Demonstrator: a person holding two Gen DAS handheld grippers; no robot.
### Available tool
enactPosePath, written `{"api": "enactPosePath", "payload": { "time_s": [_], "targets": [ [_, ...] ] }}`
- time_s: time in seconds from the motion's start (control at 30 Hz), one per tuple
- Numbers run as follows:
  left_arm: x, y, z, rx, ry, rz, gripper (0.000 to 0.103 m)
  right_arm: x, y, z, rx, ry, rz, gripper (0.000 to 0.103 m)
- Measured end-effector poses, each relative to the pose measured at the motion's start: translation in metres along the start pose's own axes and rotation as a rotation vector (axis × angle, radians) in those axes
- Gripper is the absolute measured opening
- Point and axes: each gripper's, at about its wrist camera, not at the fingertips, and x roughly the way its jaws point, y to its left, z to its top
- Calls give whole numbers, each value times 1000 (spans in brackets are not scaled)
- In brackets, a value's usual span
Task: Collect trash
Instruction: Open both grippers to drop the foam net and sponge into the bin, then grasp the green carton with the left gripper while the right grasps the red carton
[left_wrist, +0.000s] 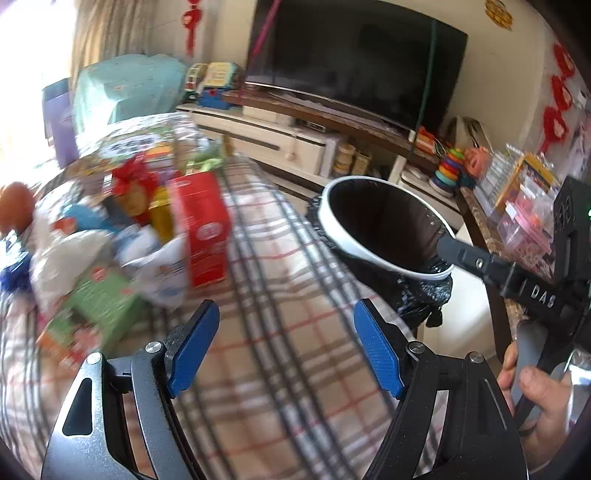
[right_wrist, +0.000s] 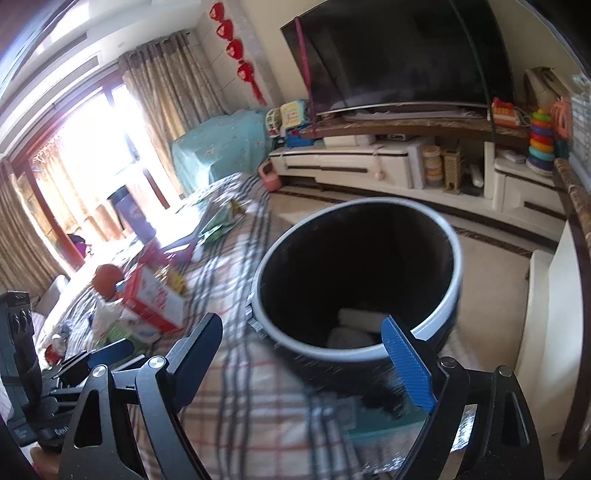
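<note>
A round bin with a white rim and a black liner stands at the right edge of a plaid-covered surface. Pale scraps lie in its bottom. My right gripper is open just short of the bin, and its right fingertip overlaps the near rim. In the left wrist view one of its fingers reaches over the rim. My left gripper is open with nothing in it, over bare cloth. To its left lies a trash pile: a red box, a green box and crumpled white wrappers.
An orange ball lies beside the pile. A person's hand holds the right gripper. Behind stand a TV, a low white cabinet with toys, a pink kettlebell and a cluttered side table.
</note>
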Motion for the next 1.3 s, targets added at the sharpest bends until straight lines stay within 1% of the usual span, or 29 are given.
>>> {"api": "enactPosePath", "payload": {
  "time_s": [0.27, 0.53, 0.93, 1.13, 1.3],
  "targets": [
    [-31, 37, -23, -44, -29, 73, 77, 6, 36, -27, -35, 35, 71, 90],
    [-42, 69, -39, -99, -28, 122, 77, 13, 67, -43, -86, 64, 103, 90],
    [-51, 109, -51, -164, -30, 170, 77, 27, 101, -50, -135, 88, 123, 90],
    [-50, 122, -47, -171, -36, 185, 77, 34, 120, -47, -172, 81, 156, 90],
    [-47, 131, -40, -161, -37, 197, 77, 44, 132, -40, -192, 76, 164, 89]
  ]
}}
